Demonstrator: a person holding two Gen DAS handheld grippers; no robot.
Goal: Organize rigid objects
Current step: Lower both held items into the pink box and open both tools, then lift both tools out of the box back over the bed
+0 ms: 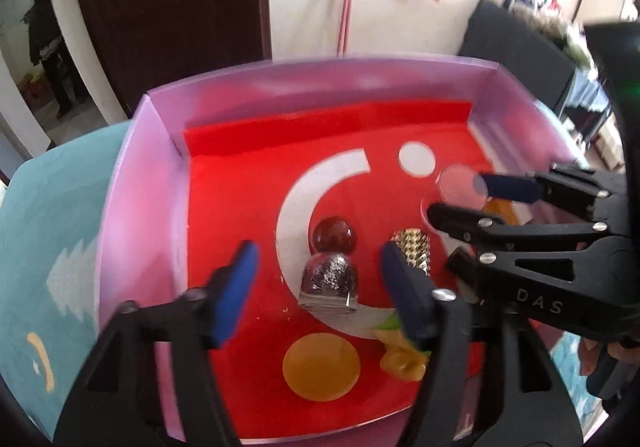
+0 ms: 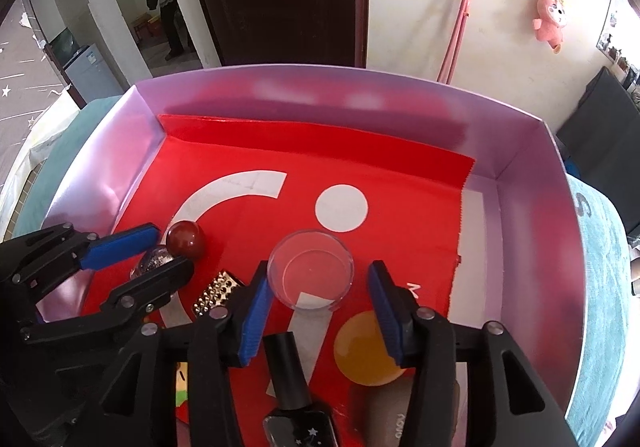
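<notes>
A pink box with a red liner holds the objects. My left gripper is open over a silver glittery dome with a dark red ball just behind it. A gold studded piece lies beside its right finger. My right gripper is open around a clear round dish, just above it. In the right wrist view the left gripper shows at the left, by the red ball, the dome and the gold piece. The right gripper enters the left wrist view from the right.
A black nail polish bottle lies below my right gripper. A yellow toy sits by my left gripper's right finger. A brownish object lies at the box's near edge. The box rests on a teal cloth.
</notes>
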